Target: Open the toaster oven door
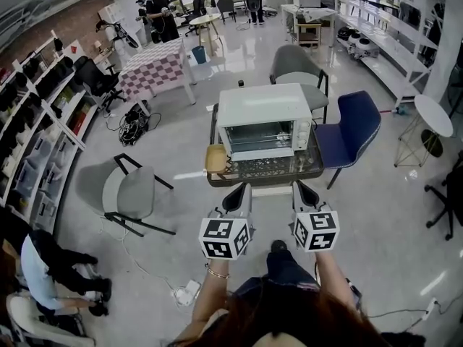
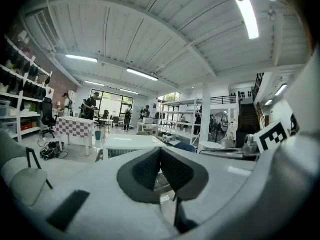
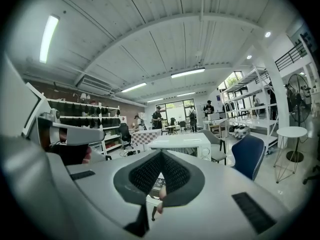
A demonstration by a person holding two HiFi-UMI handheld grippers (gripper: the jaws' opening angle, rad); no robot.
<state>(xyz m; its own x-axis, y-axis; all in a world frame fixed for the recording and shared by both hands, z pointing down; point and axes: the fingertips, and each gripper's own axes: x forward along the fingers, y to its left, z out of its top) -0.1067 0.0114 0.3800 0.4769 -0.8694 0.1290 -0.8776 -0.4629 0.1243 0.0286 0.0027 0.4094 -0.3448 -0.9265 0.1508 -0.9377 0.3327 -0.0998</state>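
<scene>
The white toaster oven (image 1: 264,121) stands on a small glass-topped table (image 1: 304,170) ahead of me, its glass door (image 1: 259,137) closed. Both grippers hover side by side short of the table's near edge, pointing at the oven and touching nothing. My left gripper (image 1: 238,194) is shut and holds nothing; my right gripper (image 1: 304,191) is likewise shut and empty. In the left gripper view the pads meet at the tip of the left gripper (image 2: 160,151), with the oven (image 2: 131,143) beyond. The right gripper (image 3: 161,155) shows the same, the oven (image 3: 182,142) behind its tip.
A tan tray (image 1: 215,157) lies on the table's left end. A blue chair (image 1: 351,125) stands right of the table, a grey chair (image 1: 300,71) behind it, another grey chair (image 1: 134,194) to the left. A person (image 1: 51,266) crouches by the shelves (image 1: 36,121).
</scene>
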